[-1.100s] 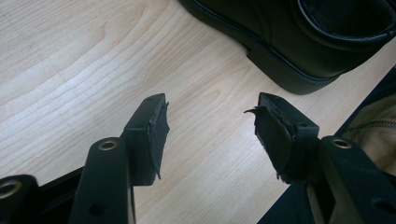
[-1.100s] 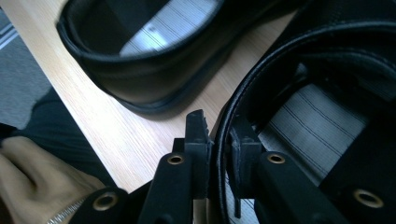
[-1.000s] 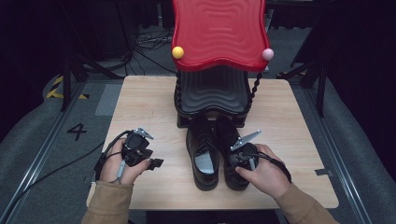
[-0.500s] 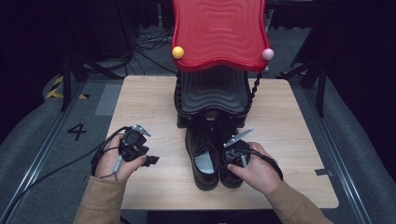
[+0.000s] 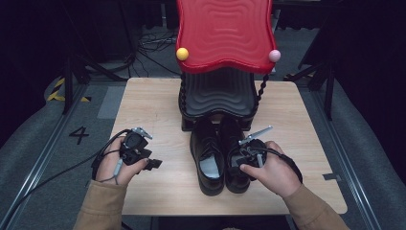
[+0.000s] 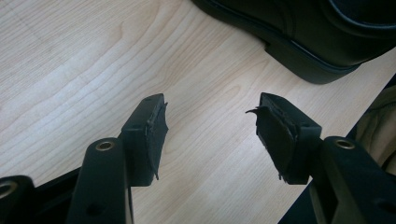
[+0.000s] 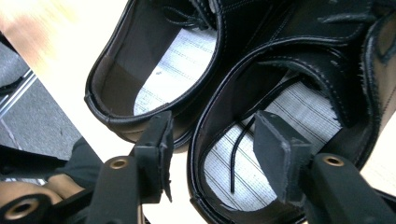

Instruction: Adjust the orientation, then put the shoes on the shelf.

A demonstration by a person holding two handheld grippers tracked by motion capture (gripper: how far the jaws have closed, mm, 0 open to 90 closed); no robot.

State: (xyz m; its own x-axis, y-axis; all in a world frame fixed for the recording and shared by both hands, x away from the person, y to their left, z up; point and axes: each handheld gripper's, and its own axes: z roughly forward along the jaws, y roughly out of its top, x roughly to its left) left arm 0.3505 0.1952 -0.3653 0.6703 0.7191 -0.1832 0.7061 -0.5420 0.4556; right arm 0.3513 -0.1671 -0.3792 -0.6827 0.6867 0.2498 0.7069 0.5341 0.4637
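Shoes stand paired near the desk's front edge: stiff leather, moderately heavy. Right tongs, wide open, straddle the right shoe's firm inner collar, a sound grip; left tongs idle, wide.

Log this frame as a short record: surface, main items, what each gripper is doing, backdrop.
surface: light wooden table
items: pair of black leather lace-up shoes, side by side, heels toward the person
right shoe: loose black lace lying inside on its striped insole
right gripper: open, jaws straddling the right shoe's collar wall
left gripper: open, above bare table beside the left shoe's heel
backdrop: red wavy-topped stand with a black base
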